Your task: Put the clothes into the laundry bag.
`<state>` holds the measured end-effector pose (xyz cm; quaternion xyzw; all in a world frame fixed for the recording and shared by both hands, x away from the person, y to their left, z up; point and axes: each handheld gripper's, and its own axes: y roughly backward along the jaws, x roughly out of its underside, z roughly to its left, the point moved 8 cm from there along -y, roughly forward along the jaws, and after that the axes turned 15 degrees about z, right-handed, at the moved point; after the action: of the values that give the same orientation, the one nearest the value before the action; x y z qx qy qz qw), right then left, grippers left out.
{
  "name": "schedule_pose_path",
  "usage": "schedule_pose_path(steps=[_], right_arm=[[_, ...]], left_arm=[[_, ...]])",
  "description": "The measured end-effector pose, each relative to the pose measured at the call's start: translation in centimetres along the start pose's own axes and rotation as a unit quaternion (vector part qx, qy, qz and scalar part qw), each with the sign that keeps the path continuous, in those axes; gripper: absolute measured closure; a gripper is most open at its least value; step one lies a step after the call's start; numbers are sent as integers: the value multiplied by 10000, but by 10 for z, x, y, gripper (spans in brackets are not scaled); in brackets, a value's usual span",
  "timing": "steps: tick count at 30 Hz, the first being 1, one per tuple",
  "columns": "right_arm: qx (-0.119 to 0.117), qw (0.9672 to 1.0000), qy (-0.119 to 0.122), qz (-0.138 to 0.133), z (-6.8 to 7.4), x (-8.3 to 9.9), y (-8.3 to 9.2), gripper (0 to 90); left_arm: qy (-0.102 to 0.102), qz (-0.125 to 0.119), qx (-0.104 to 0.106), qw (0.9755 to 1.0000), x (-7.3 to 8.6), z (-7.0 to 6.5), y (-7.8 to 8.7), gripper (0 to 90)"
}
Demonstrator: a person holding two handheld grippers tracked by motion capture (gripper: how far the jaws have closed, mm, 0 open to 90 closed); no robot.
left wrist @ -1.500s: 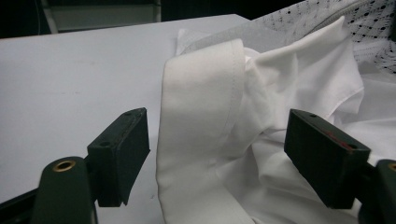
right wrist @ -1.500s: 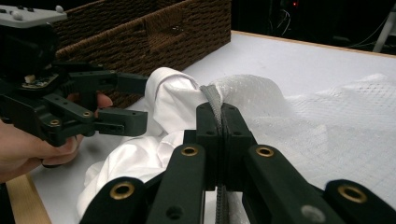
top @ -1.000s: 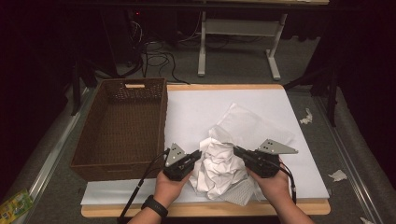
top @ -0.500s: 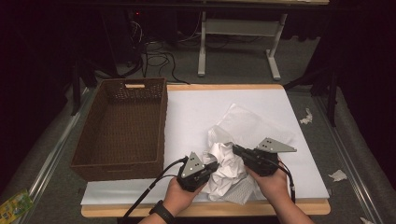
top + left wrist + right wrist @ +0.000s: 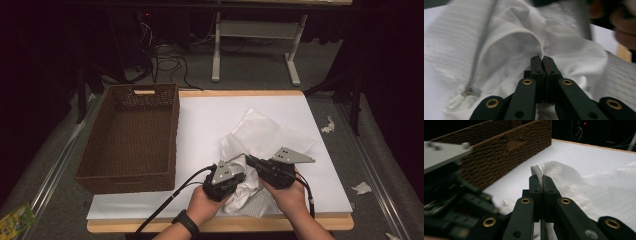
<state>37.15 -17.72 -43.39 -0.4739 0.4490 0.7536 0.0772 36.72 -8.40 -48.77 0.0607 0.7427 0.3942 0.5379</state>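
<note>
The white zip-up garment (image 5: pixel 260 150) lies crumpled on the white-covered surface (image 5: pixel 210 125), toward the near edge and right of the brown wicker basket (image 5: pixel 130 135). Part of it is bunched up between the person's two hands, and part spreads flat behind them. In the left gripper view a grey zipper (image 5: pixel 477 57) runs down the fabric, and a smooth inner lining shows beside a textured outer cloth, so I take it for a jacket or hoodie, though the view is too blurred to say which.

The left hand-held gripper (image 5: pixel 239 179) has its jaws pressed together on a fold of the white cloth; in its own view (image 5: pixel 541 58) a seam rises right out of the closed tips. The right hand-held gripper (image 5: pixel 248 161) is likewise clamped on the garment, and in its own view (image 5: pixel 540 177) a ribbed grey edge, perhaps the zipper tape, passes between the jaws. The two grippers sit very close to each other, nearly tip to tip, over the bunched part.

This looks like the gathering or folding step: both hands have a pinch on the cloth and are bringing it together. The next move, I judge, calls for keeping both pinches firm while lifting the bundle clear of the surface and carrying it leftward over the basket's rim, watching that the loose spread part does not drag or snag.
</note>
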Motion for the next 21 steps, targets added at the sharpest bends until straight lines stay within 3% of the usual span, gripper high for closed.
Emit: schedule_pose_path(steps=[4,6,11,13,16,18,20,21], right_arm=[[-62,10000,56,-12,5,2,4,888],[-69,10000,59,-2,5,3,5,888],[-53,10000,0,-12,0,4,5,888],[-49,10000,-14,-8,-1,5,5,888],[-20,10000,-15,3,-2,5,5,888],[-4,10000,-18,1,-2,5,5,888],[7,10000,-37,15,-2,5,4,888],[15,10000,-35,11,-3,5,4,888]], left_arm=[[448,-173,-391,9981,-8,28,1,883],[564,-261,-434,9971,-10,34,3,878],[332,-452,-263,9981,-3,23,23,637],[248,-538,-248,9979,4,20,37,601],[165,-535,-403,9976,21,22,49,550],[282,-536,-449,9972,33,28,50,524],[600,-490,-415,9961,43,36,46,503],[626,-430,-439,9961,46,38,44,490]])
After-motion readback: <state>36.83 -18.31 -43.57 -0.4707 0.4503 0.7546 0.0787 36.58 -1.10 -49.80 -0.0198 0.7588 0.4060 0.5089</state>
